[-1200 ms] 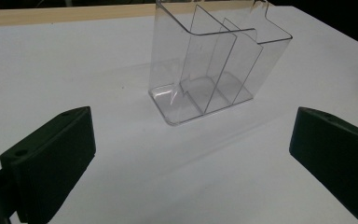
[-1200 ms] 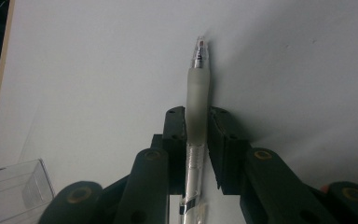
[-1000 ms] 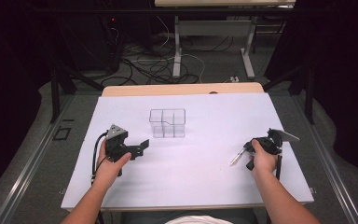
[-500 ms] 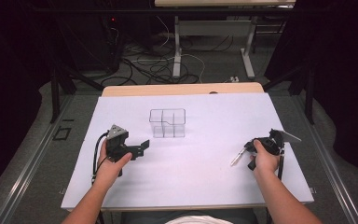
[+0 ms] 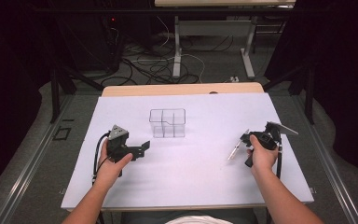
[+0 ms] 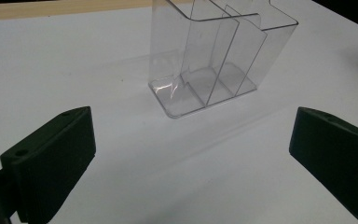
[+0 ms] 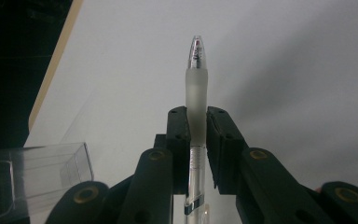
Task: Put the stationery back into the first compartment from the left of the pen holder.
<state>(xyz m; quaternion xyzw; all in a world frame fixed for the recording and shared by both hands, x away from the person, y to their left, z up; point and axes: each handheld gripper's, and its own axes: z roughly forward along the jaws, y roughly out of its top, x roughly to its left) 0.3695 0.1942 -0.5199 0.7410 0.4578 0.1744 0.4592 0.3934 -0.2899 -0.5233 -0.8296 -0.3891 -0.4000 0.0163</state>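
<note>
A clear plastic organizer (image 5: pixel 167 122) with several compartments stands upright on the white table top (image 5: pixel 191 163), toward the back centre; it is also seen close up as the organizer (image 6: pixel 216 56) and at the lower left as the organizer (image 7: pixel 32 179). My left gripper (image 5: pixel 144 147) rests at the table's left, held in a hand, and its jaws stand wide apart with nothing between them (image 6: pixel 191 158). My right gripper (image 5: pixel 244 138) at the table's right is shut on a translucent pen (image 7: pixel 196 98), whose tip points past the jaws; in the high view the pen (image 5: pixel 236 148) slants down-left.
A wooden table edge (image 5: pixel 182 88) runs behind the white top. Beyond it, cables (image 5: pixel 154 65) lie on the floor around the legs of another desk (image 5: pixel 177 46). Dark metal frames stand at both sides.
The right hand has shifted slightly with the pen. The left gripper and the organizer have stayed put.
</note>
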